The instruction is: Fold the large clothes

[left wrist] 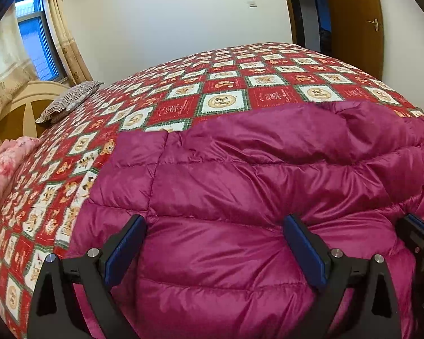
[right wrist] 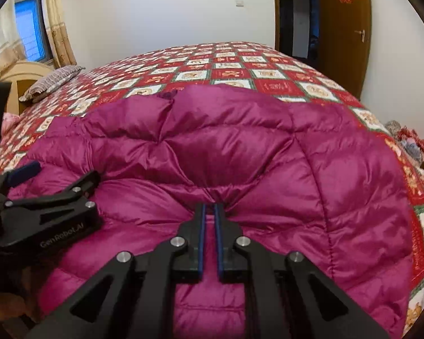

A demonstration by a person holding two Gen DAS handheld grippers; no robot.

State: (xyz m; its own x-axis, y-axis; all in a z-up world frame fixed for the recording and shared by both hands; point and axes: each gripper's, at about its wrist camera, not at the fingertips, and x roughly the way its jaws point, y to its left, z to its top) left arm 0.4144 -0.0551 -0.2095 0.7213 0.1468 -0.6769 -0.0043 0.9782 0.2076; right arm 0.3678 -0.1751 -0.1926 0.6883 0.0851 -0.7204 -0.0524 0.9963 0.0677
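Note:
A large magenta quilted down jacket lies spread on the near part of the bed; it also fills the right wrist view. My left gripper is open, its blue-padded fingers wide apart and pressed onto the jacket's near edge. It shows at the left of the right wrist view. My right gripper is shut on a pinched fold of the jacket near its front middle. Its fingers show at the right edge of the left wrist view.
The bed carries a red, white and green patchwork quilt. A striped pillow lies at the headboard, a pink cloth at the left edge. A wooden door stands open at the back right. Loose cloth lies off the bed's right side.

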